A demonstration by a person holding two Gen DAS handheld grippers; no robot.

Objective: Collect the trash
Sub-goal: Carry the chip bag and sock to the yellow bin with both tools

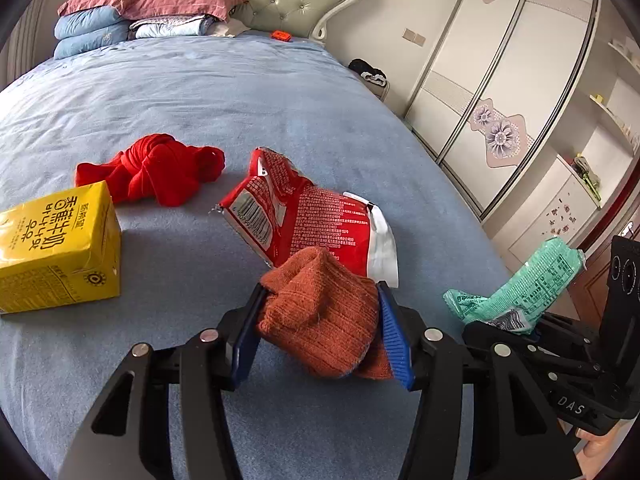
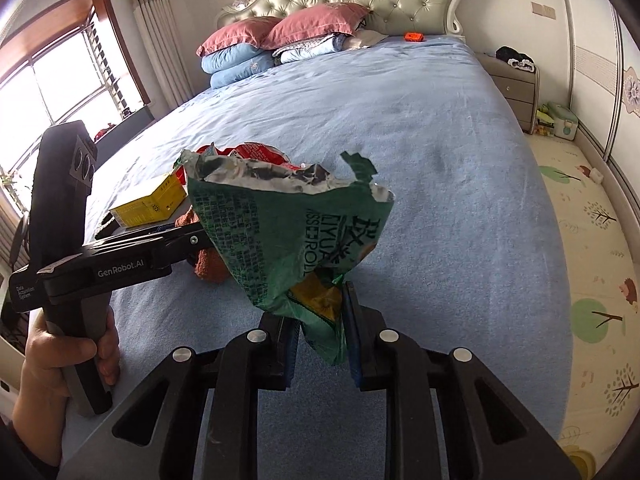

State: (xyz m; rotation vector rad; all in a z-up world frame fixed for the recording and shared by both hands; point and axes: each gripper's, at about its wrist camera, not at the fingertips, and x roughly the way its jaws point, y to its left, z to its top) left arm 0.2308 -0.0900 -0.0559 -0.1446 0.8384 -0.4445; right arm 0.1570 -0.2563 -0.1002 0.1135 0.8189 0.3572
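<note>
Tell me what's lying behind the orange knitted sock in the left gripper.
Directly behind the orange knitted sock lies the torn red snack wrapper on the blue bedspread; the sock covers the wrapper's near edge, so whether they touch is hidden. Farther back lies a red cloth.

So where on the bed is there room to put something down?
Lots of bare blue bedspread lies between the pillows and the red cloth, and along the wardrobe side beyond the red wrapper. It is crowded near the front: yellow carton, red cloth, red wrapper, orange sock and green wrapper sit close together.
</note>
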